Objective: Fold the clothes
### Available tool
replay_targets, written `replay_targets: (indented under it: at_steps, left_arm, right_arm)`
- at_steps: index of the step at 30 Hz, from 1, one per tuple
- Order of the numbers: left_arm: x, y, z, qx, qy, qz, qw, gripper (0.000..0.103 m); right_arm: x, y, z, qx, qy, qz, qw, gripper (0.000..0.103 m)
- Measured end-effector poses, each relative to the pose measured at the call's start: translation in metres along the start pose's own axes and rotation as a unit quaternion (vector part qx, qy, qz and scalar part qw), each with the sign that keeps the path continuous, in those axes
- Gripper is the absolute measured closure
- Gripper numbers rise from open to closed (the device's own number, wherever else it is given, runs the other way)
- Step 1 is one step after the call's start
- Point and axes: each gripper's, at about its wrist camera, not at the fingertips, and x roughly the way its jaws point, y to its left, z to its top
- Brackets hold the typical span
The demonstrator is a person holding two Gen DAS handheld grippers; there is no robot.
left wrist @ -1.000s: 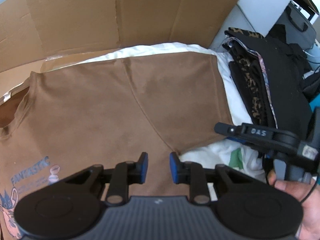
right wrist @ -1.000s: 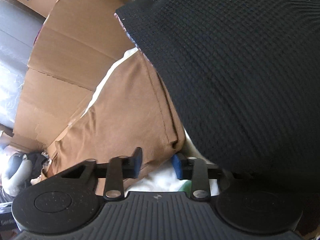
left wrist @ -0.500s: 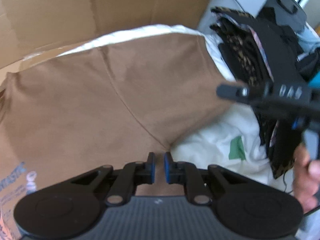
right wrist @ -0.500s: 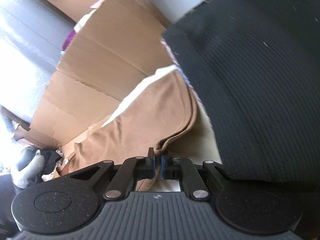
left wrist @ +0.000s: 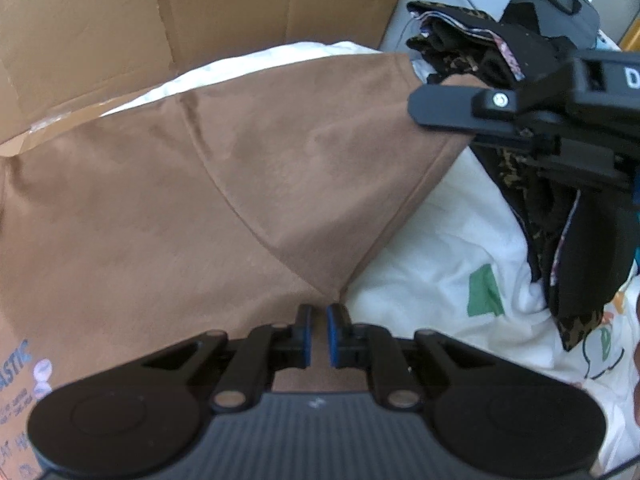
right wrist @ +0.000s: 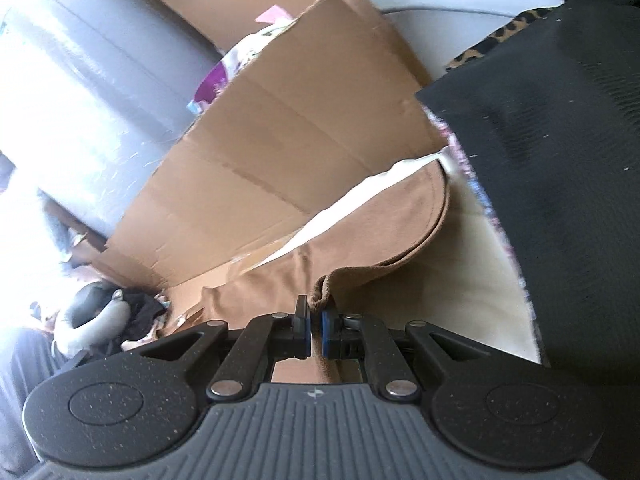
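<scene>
1. Cardboard (left wrist: 120, 32), a big flattened sheet of it, stands behind everything I am working on and shows in both of my wrist views.
2. The brown T-shirt (left wrist: 200, 200) lies spread in front of that cardboard, with a blue printed design at its lower left edge; one sleeve reaches toward the right.
3. A white garment (left wrist: 460, 248) with a green patch lies under the brown T-shirt and shows beyond its right edge.
4. A pile of dark clothes (left wrist: 460, 48), some leopard-patterned, sits at the far right, touching the white garment.
5. My right gripper (right wrist: 315, 330) is pinched on the hem of the brown sleeve, which bunches up between the blue pads, lifted off the white garment.
6. My left gripper (left wrist: 319, 334) is closing, its jaws nearly together on the brown cloth at the spot where the sleeve meets the body; brown fabric fills the narrow gap between the pads.
</scene>
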Motion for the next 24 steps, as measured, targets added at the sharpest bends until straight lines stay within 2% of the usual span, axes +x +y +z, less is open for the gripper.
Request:
replay_targets:
  at_steps: [6,16,21,24]
  left_arm:
    - [0.007,-0.001,-0.004,0.017,-0.011,-0.007,0.9998,0.097]
    - [0.006,0.010,-0.022,0.032,-0.044,-0.039,0.9978,0.097]
    - [-0.019,0.028,-0.039,0.019,-0.074,-0.065,0.9950,0.088]
    - [-0.040,0.039,-0.054,0.006,-0.082,-0.067,0.9944,0.087]
  right_arm:
    - [0.000,0.009,-0.007,-0.003,0.021,0.034,0.999,0.100]
    - [0.007,0.031,-0.024,-0.035,0.054,0.055,0.996,0.100]
    - [0.012,0.043,-0.034,-0.060,0.067,0.057,0.994,0.100]
    - [0.015,0.050,-0.042,-0.079,0.074,0.055,0.993,0.099]
